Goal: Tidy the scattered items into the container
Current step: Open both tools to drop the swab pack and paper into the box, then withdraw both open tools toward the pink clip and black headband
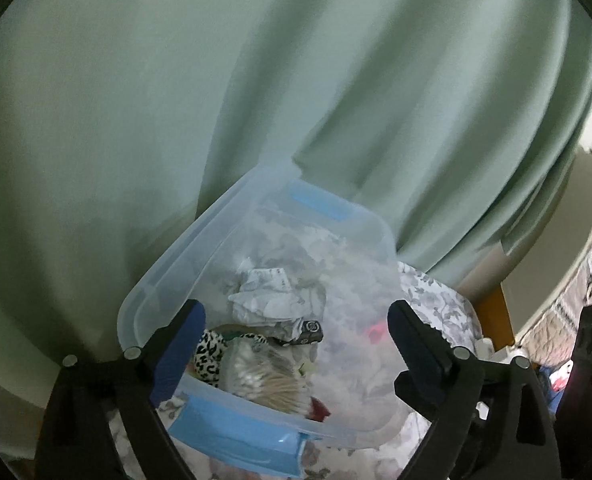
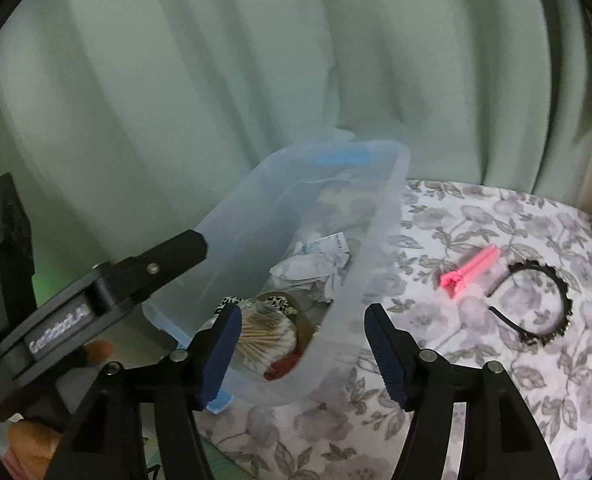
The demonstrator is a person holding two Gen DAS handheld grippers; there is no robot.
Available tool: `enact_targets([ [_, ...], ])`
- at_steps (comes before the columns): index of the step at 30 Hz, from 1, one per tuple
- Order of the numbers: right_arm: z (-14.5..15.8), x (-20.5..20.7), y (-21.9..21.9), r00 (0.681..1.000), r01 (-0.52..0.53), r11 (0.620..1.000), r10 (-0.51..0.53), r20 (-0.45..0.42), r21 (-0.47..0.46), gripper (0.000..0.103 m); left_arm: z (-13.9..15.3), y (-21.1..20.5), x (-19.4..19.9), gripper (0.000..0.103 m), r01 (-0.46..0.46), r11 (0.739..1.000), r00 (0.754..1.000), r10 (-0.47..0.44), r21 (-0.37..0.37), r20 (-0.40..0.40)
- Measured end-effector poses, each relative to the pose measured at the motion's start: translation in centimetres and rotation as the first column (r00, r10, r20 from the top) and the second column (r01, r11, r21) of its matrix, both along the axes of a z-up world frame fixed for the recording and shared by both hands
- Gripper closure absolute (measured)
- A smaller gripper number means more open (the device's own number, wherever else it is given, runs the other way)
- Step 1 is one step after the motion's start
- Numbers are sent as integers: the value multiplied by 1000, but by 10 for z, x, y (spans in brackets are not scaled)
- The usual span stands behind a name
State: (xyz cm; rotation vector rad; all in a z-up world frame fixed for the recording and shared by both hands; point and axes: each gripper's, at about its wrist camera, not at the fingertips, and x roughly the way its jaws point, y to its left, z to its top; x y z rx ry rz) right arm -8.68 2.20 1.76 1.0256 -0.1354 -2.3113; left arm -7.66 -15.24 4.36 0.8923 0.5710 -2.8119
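A translucent plastic container [image 1: 200, 248] with blue handles stands on a floral cloth. Inside lie crumpled white paper [image 1: 264, 292], a leopard-print item [image 1: 212, 352], a pack of cotton swabs [image 1: 264, 376] and a small black item [image 1: 310, 330]. My left gripper [image 1: 296, 344] hangs open over the container's near end, its pads clear of the contents. My right gripper [image 2: 302, 344] is open too, with the container's [image 2: 380, 240] right wall standing between its fingers, untouched. To the right on the cloth lie a pink clip [image 2: 470, 268] and a black toothed headband [image 2: 552, 304].
A pale green curtain [image 2: 216, 80] hangs right behind the container. The floral cloth [image 2: 476, 360] spreads to the right and front. At the left of the right wrist view, one finger [image 2: 172, 254] of the left gripper shows, with a hand [image 2: 28, 444] under it. A wooden edge [image 1: 492, 312] stands at the right.
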Motion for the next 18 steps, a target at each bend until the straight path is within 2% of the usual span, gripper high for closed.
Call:
enact_targets([
  [1, 2, 1, 6, 1000, 8, 1000, -8, -5, -18, 23, 3, 5, 0, 10, 8, 1000, 1000, -8, -15, 1],
  [5, 7, 6, 28, 999, 38, 998, -40, -24, -56, 21, 11, 25, 2, 9, 34, 997, 999, -34, -63, -6],
  [7, 8, 10, 38, 997, 63, 997, -65, -43, -54, 14, 14, 35, 2, 9, 47, 996, 999, -48, -82, -20],
  [11, 7, 13, 58, 995, 95, 992, -98, -27, -80, 14, 23, 55, 8, 0, 43, 987, 995, -57, -154, -84],
  [15, 5, 18, 81, 991, 132, 982, -133, 5, -133, 14, 28, 74, 8, 0, 68, 980, 990, -89, -186, -107],
  [18, 3, 24, 101, 986, 146, 971, -158, -47, -189, 14, 30, 91, 10, 0, 43, 976, 990, -70, -213, -120],
])
